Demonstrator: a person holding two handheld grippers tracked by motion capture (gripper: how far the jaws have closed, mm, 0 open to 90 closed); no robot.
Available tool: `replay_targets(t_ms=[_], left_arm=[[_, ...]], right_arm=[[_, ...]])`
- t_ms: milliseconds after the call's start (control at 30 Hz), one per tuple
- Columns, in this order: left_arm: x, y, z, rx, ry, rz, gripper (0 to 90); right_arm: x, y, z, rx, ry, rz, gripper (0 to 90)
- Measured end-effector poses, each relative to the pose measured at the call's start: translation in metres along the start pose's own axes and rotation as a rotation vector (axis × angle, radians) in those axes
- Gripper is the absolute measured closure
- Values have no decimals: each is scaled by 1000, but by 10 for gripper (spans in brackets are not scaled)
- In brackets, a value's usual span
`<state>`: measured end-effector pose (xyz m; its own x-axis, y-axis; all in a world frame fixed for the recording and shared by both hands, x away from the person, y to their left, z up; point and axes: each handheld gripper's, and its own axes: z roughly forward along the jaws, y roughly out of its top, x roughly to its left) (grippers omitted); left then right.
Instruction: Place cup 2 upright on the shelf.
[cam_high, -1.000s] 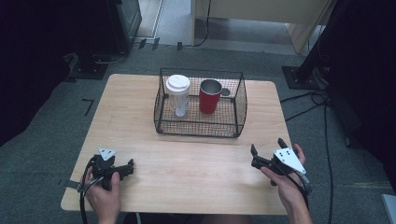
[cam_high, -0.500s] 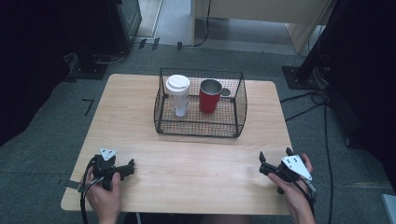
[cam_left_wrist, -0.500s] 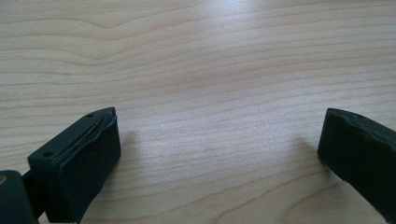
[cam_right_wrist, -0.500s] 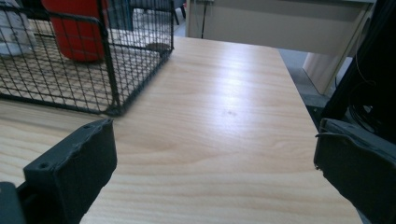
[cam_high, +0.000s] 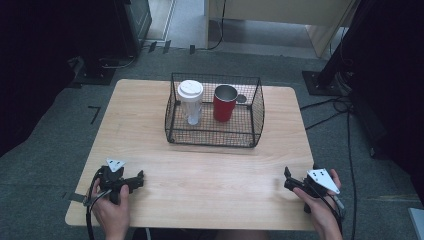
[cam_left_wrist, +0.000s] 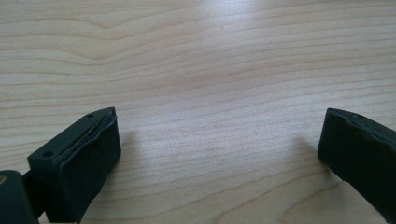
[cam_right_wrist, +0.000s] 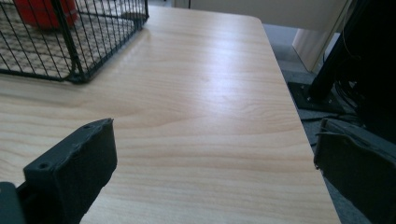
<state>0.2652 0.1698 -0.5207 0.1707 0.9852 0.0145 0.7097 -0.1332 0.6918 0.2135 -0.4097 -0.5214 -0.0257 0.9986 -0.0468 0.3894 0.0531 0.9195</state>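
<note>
Wooden table stands on grey carpet floor. Black stand base sits near the table's far right corner; black cables run right of the table; tape mark lies left of the table

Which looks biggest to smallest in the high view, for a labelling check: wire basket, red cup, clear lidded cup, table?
1. Table
2. Wire basket
3. Clear lidded cup and red cup: they look about alike, so I won't rank them.
</note>
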Motion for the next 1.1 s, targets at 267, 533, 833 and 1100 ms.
replay_targets(t_ms=[267, 533, 833, 1100], left_arm=[[0, 0, 0, -1, 0, -1, 0], [0, 0, 0, 0, 0, 0, 0], [0, 0, 0, 0, 0, -2, 0], [0, 0, 0, 1, 0, 0, 0]], right_arm=[[-3, -2, 1, 134, -27, -58, 0], [-7, -5, 1, 250, 2, -53, 9], [-12, -6, 2, 321, 25, -30, 48], [-17, -10, -3, 356, 85, 34, 46]])
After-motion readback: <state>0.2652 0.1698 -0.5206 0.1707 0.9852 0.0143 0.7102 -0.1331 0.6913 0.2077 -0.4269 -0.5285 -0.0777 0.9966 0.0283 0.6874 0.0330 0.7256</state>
